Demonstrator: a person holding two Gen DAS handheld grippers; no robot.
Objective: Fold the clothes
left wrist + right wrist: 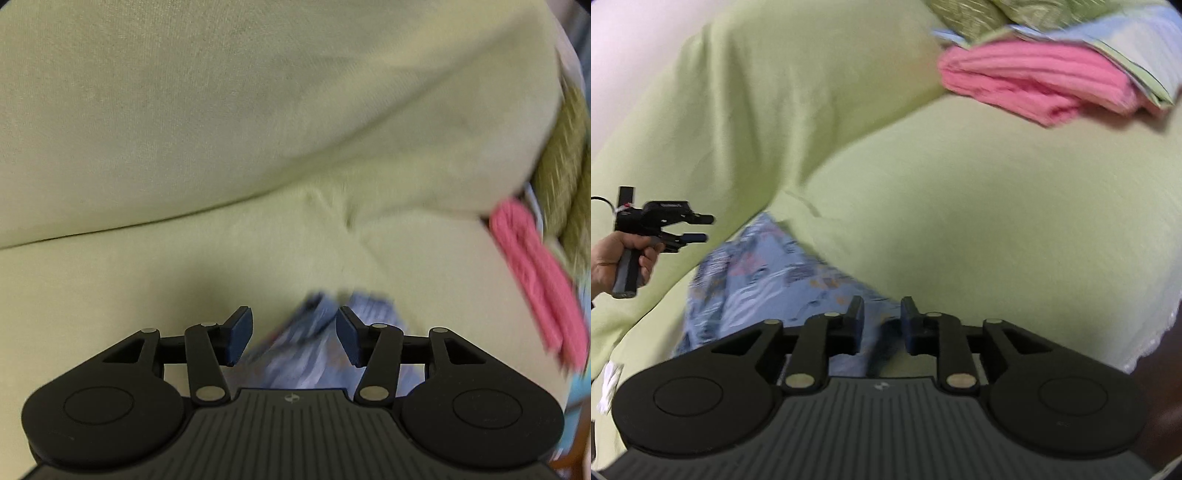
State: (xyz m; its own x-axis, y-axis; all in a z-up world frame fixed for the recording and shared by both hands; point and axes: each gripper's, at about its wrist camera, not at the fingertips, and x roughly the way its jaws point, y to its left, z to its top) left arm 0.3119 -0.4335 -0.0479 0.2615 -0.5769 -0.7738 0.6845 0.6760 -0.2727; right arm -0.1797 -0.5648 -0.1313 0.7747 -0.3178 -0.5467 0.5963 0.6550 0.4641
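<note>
On green sofa [960,221], blue patterned garment [768,269].

Green sofa [997,221] bears blue garment [768,273], seemingly folded pink cloth [1034,81].

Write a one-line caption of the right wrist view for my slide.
Right gripper open over a blue patterned garment on a green sofa, folded pink cloth behind.

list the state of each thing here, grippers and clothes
left gripper: open, above the blue cloth
right gripper: open, blue cloth below, not pinched
blue cloth: lying loose on the sofa, rumpled
pink cloth: folded, by the cushion
</note>
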